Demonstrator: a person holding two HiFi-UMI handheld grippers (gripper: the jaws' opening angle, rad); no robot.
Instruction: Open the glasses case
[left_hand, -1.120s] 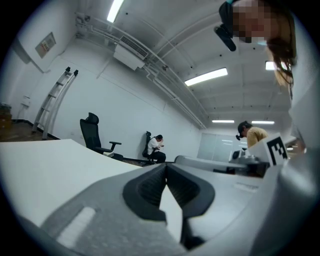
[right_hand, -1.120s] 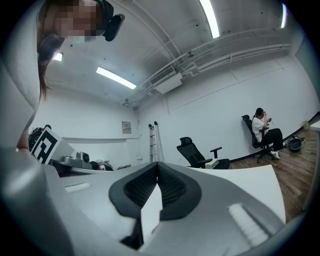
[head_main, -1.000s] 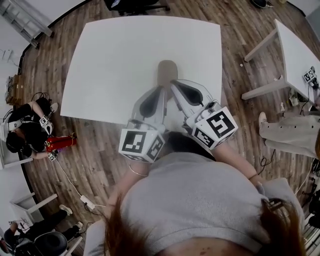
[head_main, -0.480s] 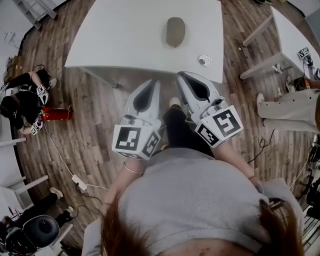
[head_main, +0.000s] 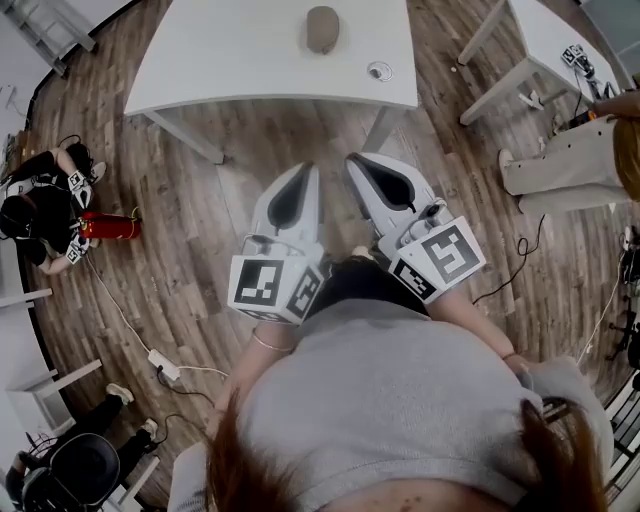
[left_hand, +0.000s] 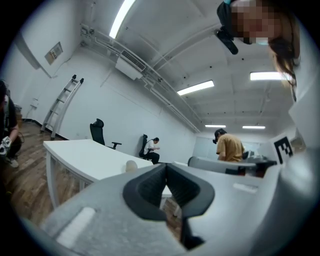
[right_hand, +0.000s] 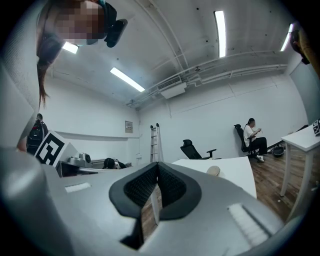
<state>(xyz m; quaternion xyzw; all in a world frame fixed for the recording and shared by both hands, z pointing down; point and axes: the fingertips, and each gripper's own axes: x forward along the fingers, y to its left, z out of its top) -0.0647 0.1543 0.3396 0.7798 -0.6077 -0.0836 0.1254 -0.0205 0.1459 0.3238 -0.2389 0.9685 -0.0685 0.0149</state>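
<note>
The left gripper (head_main: 303, 170) and right gripper (head_main: 357, 160), both clenched on nothing, hang over the wooden plank floor (head_main: 190, 260), near the white table (head_main: 230, 60). The taupe oval glasses case (head_main: 322, 29) lies closed on it. Only the gripper views show a seated person (right_hand: 252, 135) beyond.

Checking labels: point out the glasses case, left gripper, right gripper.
glasses case (head_main: 322, 28), head view, middle of its top.
left gripper (head_main: 306, 169), head view, closed jaw tips.
right gripper (head_main: 354, 159), head view, closed jaw tips.

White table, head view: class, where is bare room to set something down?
Bare: the white table left of the grey-brown oval glasses case, to its left edge. Tighter: between that case and the small round object by the near right corner.
</note>
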